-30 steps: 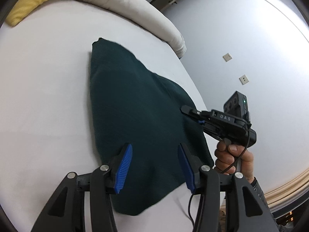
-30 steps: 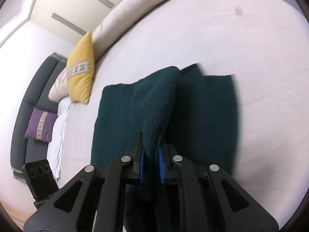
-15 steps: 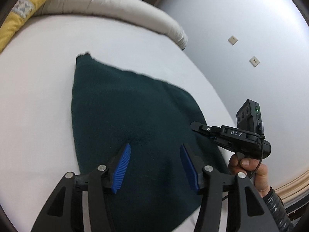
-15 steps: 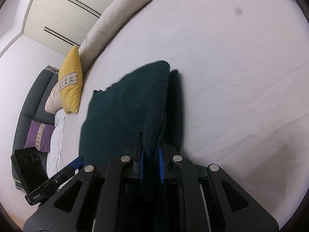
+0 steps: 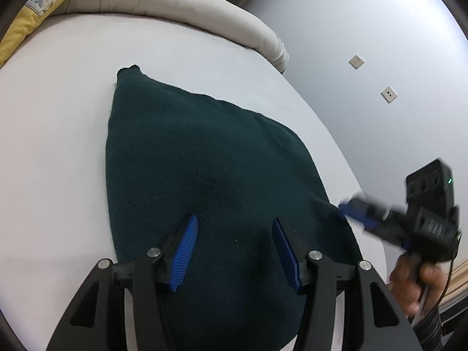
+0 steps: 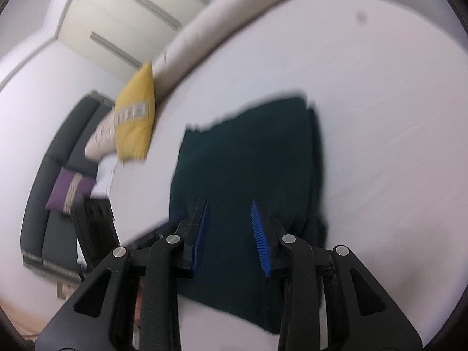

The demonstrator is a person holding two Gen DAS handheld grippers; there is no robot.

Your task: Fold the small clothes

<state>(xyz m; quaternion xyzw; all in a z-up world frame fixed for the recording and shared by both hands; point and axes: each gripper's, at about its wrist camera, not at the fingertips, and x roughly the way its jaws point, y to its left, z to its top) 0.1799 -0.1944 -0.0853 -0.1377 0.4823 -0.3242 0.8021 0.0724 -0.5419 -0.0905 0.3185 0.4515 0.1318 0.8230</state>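
Left gripper (image 5: 234, 251): fingers standing spread, hovering over the near end of the dark green garment (image 5: 204, 175), pinching nothing. Right gripper (image 6: 229, 235): fingers spreading apart, nothing clamped between them, garment lying below. Garment is lying flat and folded on the white bed (image 5: 58, 146). Yellow cushion (image 6: 136, 122) is leaning against the cream bolster (image 5: 175, 5) at the far edge.

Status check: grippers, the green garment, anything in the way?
Left gripper open, empty. Right gripper opening, nothing pinched. Dark green garment flat on the white bed. Nothing on the garment.
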